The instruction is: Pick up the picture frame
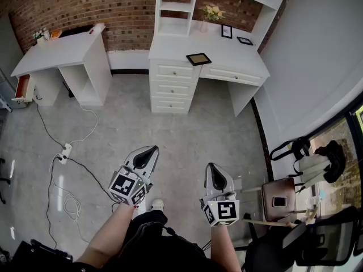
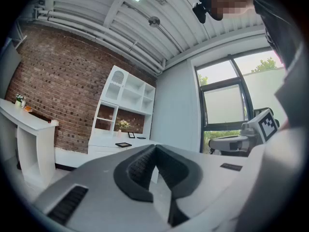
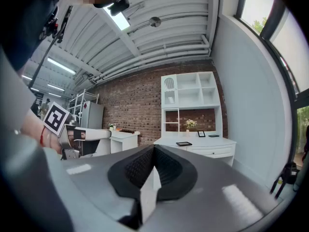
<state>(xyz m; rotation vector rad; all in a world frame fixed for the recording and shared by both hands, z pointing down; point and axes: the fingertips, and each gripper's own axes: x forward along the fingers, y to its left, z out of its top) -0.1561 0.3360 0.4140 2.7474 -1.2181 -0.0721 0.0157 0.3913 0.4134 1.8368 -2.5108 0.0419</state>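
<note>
**Picture frame (image 1: 198, 59) lies flat, well ahead of both closed grippers**

Closest to us, we hold the left gripper (image 1: 151, 151) and the right gripper (image 1: 211, 166) side by side, level and aimed forward over the grey floor (image 1: 187, 135). In each gripper's own view the two dark pads meet at the tip, so both pairs of jaws are fully together with nothing between them.

Beyond the floor stands a white desk (image 1: 238, 58) with drawers (image 1: 174, 71). The picture frame rests on its top, just behind the front edge and above those drawers, well apart from both grippers. From the left gripper it sits ahead and a little to the left of the jaw tips; from the right gripper, ahead and a little to the right. It faces up, a dark border around a tan centre. Its long axis seems to run roughly along the desk's front edge, turned slightly askew.

Farther back on the desk we see two smaller frames (image 1: 226, 31), then flowers (image 1: 211, 12), then the brick wall (image 1: 74, 4).
</note>
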